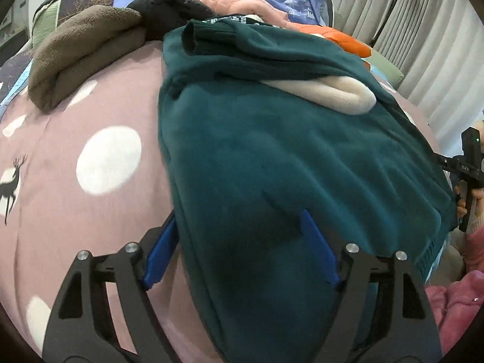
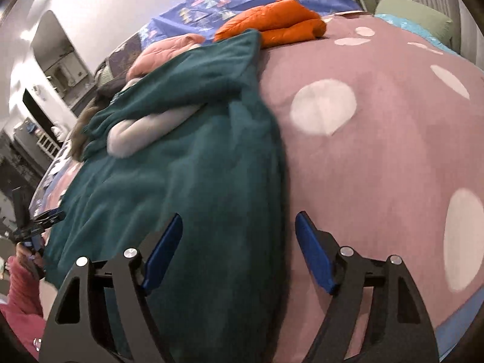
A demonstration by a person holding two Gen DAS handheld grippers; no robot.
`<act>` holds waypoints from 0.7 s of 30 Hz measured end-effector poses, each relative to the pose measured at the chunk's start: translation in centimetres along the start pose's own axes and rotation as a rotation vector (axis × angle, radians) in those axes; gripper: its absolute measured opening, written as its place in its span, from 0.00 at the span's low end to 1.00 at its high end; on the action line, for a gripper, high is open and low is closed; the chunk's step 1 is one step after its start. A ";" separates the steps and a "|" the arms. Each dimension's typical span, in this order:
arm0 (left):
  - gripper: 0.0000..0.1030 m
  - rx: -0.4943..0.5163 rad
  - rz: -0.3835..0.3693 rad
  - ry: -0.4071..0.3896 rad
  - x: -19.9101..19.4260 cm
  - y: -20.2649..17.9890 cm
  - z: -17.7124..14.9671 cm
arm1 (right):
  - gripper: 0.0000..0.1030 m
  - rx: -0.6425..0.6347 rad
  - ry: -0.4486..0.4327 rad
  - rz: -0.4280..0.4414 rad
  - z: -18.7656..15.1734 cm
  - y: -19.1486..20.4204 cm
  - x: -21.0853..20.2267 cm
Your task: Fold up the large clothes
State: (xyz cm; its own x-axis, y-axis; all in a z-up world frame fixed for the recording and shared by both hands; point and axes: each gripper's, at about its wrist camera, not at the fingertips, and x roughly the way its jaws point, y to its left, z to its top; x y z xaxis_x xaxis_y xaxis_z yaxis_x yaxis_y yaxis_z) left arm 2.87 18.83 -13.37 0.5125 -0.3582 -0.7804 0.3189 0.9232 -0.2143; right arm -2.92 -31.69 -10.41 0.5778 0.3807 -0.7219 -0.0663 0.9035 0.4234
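Our left gripper (image 1: 239,248) has its blue pads wide apart, straddling the near left edge of the teal sweater (image 1: 272,151): one pad sits over the bedspread, the other over the knit, neither pressing on it. Our right gripper (image 2: 239,251) mirrors it on the opposite edge, jaws just as wide, the sweater's right border running up between the pads with nothing pinched.

The sweater lies lengthwise on the pink spotted bedspread (image 2: 378,121), its hem toward us and its upper part away, with a sleeve folded across it and a white piece (image 1: 326,90) peeking from under that fold. Beyond it sit a brown folded garment (image 1: 84,51), a black one (image 1: 169,9), a peach quilted one (image 1: 242,0) and an orange jacket (image 2: 278,21).

We judge the step in hand to be taking hold of the two near corners for the next fold. To do it well, we should lower both pads so they catch every layer at the hem, not just the top one, close at matching heights on each side, then lift evenly so the edge stays straight and the tucked sleeve does not slide out.
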 end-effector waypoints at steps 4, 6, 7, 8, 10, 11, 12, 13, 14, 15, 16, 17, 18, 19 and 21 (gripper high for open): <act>0.77 -0.047 -0.055 -0.012 -1.1 -0.3 -1.9 | 0.73 0.007 -0.006 0.017 -1.6 0.6 -0.9; 0.77 -0.043 -0.065 -0.015 -1.8 -0.8 -2.9 | 0.71 0.018 -0.009 0.026 -2.2 0.6 -1.3; 0.77 -0.037 -0.071 -0.017 -2.1 -1.1 -3.4 | 0.70 0.027 -0.012 0.036 -2.7 0.6 -1.7; 0.77 -0.036 -0.075 -0.020 -2.4 -1.3 -3.7 | 0.69 0.033 -0.014 0.044 -3.0 0.6 -1.9; 0.77 -0.048 -0.090 -0.035 -2.7 -1.4 -4.3 | 0.66 0.049 -0.021 0.055 -3.1 0.5 -2.0; 0.77 -0.056 -0.094 -0.042 -2.7 -1.4 -4.4 | 0.62 0.061 -0.022 0.058 -3.1 0.4 -1.9; 0.76 -0.063 -0.099 -0.047 -2.5 -1.5 -4.4 | 0.61 0.077 -0.021 0.066 -3.0 0.3 -1.7; 0.71 -0.068 -0.101 -0.051 -2.4 -1.6 -4.2 | 0.60 0.092 -0.021 0.082 -2.8 0.2 -1.5; 0.69 -0.072 -0.101 -0.052 -2.2 -1.8 -4.0 | 0.60 0.101 -0.016 0.096 -2.6 0.1 -1.2; 0.68 -0.071 -0.097 -0.048 -2.0 -1.9 -3.8 | 0.60 0.108 -0.012 0.096 -2.5 0.0 -1.1; 0.68 -0.068 -0.091 -0.047 -2.1 -2.0 -3.8 | 0.60 0.113 -0.010 0.092 -2.5 0.1 -1.1; 0.68 -0.065 -0.090 -0.045 -2.2 -2.0 -3.9 | 0.60 0.109 -0.009 0.088 -2.6 0.1 -1.3; 0.68 -0.058 -0.092 -0.046 -2.5 -1.9 -4.3 | 0.60 0.095 -0.007 0.082 -2.9 0.2 -1.7; 0.68 -0.053 -0.098 -0.047 -2.7 -1.7 -4.6 | 0.60 0.088 -0.006 0.083 -3.1 0.3 -1.8; 0.68 -0.062 -0.112 -0.051 -2.9 -1.3 -4.7 | 0.61 0.096 -0.011 0.102 -3.5 0.1 -1.9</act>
State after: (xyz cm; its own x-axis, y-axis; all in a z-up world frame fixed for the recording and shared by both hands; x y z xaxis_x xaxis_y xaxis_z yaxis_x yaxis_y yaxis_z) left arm -2.80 19.33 -13.63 0.5167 -0.4647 -0.7191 0.3273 0.8833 -0.3356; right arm -6.83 -31.67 -10.90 0.5813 0.4667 -0.6665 -0.0474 0.8372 0.5448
